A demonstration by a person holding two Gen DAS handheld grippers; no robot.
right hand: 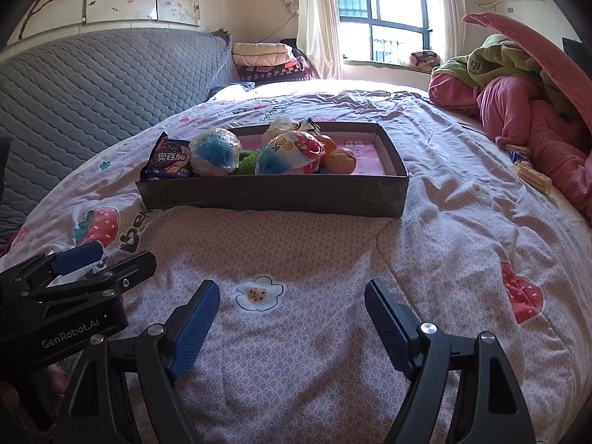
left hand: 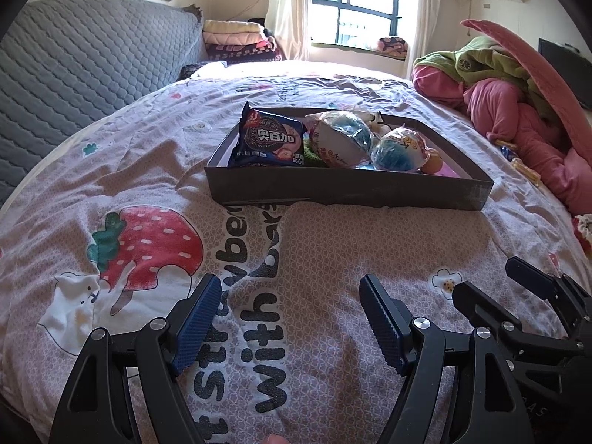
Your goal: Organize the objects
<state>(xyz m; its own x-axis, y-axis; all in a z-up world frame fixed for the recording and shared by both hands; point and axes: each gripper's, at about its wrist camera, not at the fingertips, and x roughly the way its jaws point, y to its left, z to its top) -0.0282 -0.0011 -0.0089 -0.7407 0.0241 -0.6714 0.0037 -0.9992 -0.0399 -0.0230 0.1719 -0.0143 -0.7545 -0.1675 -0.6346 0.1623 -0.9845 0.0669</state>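
Most of the sorting looks done to me: the cookie packet [left hand: 267,140], two wrapped toy eggs [left hand: 342,137] and a small orange ball [right hand: 339,161] already sit inside the dark box [right hand: 273,194] on the bedspread [left hand: 314,255]. A yellow snack pack [right hand: 532,175] by the pink bedding may remain. My left gripper [left hand: 288,318] and right gripper [right hand: 292,318] hover low, side by side, short of the box, jaws spread and holding nothing.

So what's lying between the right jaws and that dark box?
Only bedspread, bare apart from its printed flower, in the right wrist view before the box.
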